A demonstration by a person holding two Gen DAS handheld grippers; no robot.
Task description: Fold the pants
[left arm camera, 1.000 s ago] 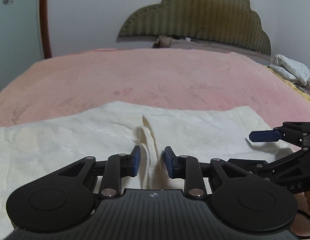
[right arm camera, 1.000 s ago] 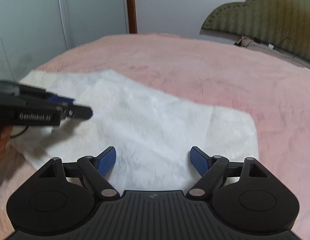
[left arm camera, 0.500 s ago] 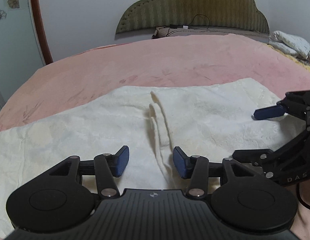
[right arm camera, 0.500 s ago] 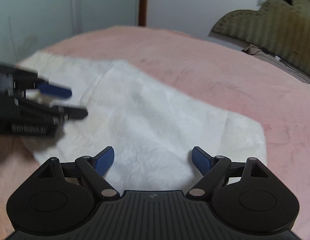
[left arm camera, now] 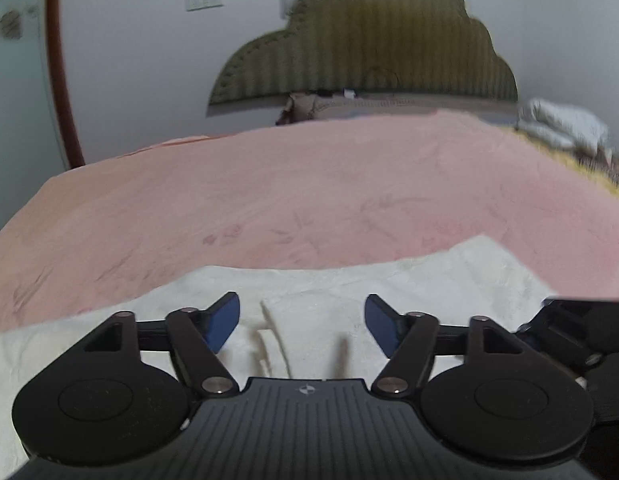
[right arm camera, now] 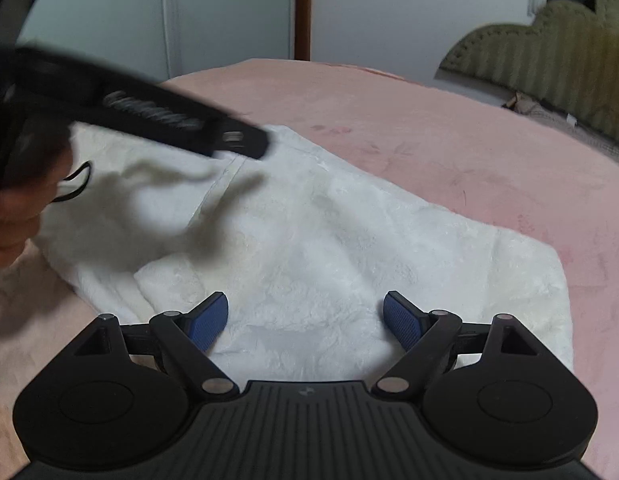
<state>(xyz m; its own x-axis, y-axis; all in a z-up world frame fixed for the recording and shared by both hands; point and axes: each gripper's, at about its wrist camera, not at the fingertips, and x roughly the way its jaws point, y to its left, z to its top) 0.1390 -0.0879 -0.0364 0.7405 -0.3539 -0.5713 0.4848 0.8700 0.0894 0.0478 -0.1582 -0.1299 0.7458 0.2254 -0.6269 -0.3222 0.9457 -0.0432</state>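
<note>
Cream-white pants (left arm camera: 389,280) lie flat on the pink bedspread (left arm camera: 309,192), with a folded ridge of cloth (left arm camera: 273,320) running between the legs. My left gripper (left arm camera: 302,326) is open and empty, just above that ridge. In the right wrist view the pants (right arm camera: 349,232) spread across the bed. My right gripper (right arm camera: 305,322) is open and empty, low over the near edge of the cloth. The left gripper shows blurred in the right wrist view (right arm camera: 149,116), lifted above the pants, with the hand holding it at the left edge.
A green padded headboard (left arm camera: 369,48) stands at the far end of the bed, with pillows and bedding (left arm camera: 561,128) at the right. A wall with a wooden door frame (left arm camera: 61,80) is at the left. Pink bedspread (right arm camera: 449,136) surrounds the pants.
My left gripper has opened from nearly shut to wide and lifted off the cloth ridge. My right gripper has stayed open and shifted slightly over the pants' near edge.
</note>
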